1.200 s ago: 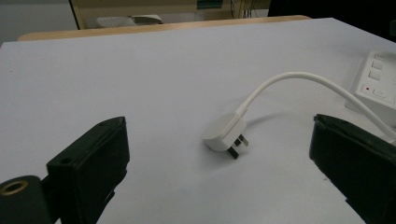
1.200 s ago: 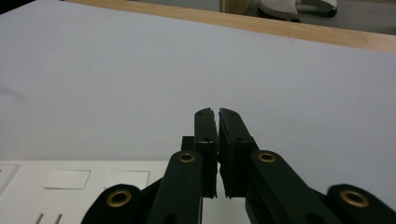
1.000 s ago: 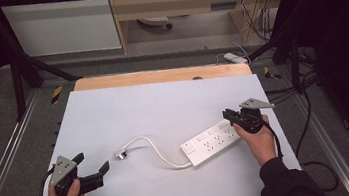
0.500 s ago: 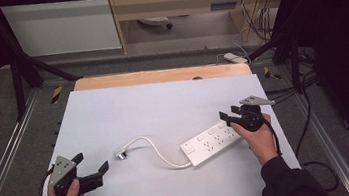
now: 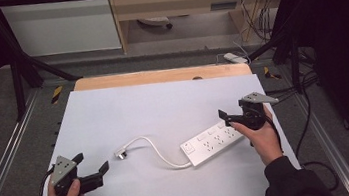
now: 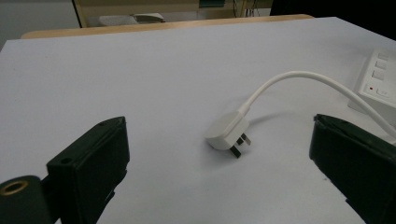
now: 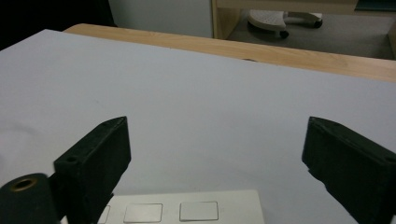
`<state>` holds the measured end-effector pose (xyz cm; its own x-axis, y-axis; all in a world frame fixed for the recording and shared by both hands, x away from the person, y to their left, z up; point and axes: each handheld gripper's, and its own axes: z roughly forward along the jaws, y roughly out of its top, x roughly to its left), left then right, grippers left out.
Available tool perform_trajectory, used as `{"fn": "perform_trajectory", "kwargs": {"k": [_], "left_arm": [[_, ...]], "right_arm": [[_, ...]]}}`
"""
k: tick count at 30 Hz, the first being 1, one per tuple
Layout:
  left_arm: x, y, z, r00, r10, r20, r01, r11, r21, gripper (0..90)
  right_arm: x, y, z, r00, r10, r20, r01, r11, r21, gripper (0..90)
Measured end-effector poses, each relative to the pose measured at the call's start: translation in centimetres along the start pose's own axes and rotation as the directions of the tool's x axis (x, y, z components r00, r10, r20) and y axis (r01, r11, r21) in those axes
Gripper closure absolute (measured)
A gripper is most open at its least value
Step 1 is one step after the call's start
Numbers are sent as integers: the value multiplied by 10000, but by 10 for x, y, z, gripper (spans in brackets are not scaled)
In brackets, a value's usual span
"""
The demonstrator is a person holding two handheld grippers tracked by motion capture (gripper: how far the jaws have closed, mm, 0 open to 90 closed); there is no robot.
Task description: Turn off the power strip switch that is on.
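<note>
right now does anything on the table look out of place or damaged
Nothing stands out. The white power strip lies flat and askew on the white table, its cable curving to the plug, which lies unplugged on its side. No visible damage. Both the left tongs and the right tongs are open, holding nothing.

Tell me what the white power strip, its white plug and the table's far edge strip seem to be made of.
White power strip: apparently smooth moulded plastic, with an even satin surface and crisp button outlines. White plug: likely the same plastic, softly glossy, with darker, probably metal pins. Table's far edge strip: looks like light wood or wood laminate, tan and matte.
</note>
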<state>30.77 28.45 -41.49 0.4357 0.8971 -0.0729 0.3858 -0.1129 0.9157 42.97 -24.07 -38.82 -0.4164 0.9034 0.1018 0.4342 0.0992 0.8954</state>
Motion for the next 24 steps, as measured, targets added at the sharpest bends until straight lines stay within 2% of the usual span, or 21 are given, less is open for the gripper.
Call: {"fn": "perform_trajectory", "kwargs": {"k": [5,10,19,24], "left_arm": [[0,0,0,10000,0,-11,0,10000,33,51],[1,0,0,10000,16,-19,-16,10000,23,51],[-1,-1,1,10000,15,-49,-15,10000,31,51],[-1,-2,1,10000,45,-60,-45,10000,71,51]], "right_arm": [[-2,6,-10,9996,-116,-271,107,9995,-314,26],[-4,10,-21,9992,-234,-334,210,9975,-677,31],[-15,8,-42,9995,-277,-175,254,9923,-1213,44],[-20,4,-55,9993,-313,-184,279,9860,-1642,33]]}}
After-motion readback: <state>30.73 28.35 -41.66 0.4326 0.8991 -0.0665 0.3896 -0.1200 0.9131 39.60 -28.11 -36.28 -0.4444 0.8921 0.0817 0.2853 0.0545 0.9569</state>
